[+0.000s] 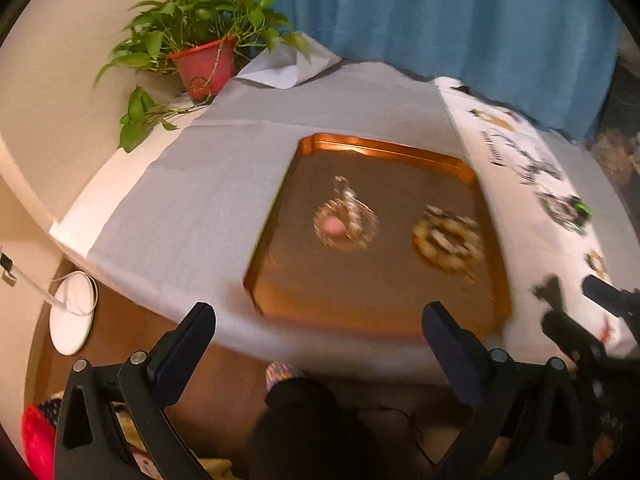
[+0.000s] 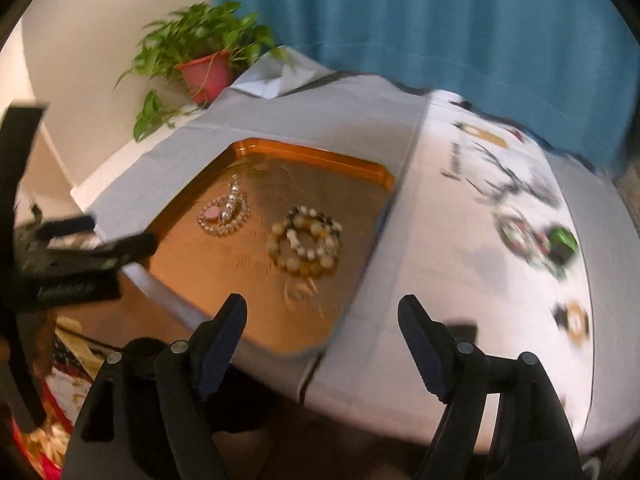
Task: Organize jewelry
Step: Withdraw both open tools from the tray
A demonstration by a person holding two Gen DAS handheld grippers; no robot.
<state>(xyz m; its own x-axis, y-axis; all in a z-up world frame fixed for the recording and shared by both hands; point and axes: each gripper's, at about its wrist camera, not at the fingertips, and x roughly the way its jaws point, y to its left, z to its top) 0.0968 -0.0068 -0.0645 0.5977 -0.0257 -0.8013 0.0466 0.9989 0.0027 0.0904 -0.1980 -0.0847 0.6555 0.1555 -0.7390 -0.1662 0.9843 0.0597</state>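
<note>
A copper tray (image 1: 384,148) (image 2: 312,152) lies on the grey tablecloth. In it rest a pearl piece with a pink stone (image 1: 345,222) (image 2: 224,212) and a stack of beige bead bracelets (image 1: 450,240) (image 2: 306,242). More jewelry lies on the white printed cloth to the right: a dark bracelet with a green stone (image 1: 568,210) (image 2: 536,242) and a small gold and black piece (image 2: 574,320). My left gripper (image 1: 318,316) hangs open over the table's near edge, nothing between its fingers. My right gripper (image 2: 322,308) is open too, empty, near the tray's front right corner.
A potted green plant (image 1: 200,52) (image 2: 204,60) stands at the table's far left corner before a blue curtain (image 1: 440,20). A white lamp base (image 1: 74,312) sits on the floor at left. The person's dark-clothed leg (image 1: 304,420) is below the table edge.
</note>
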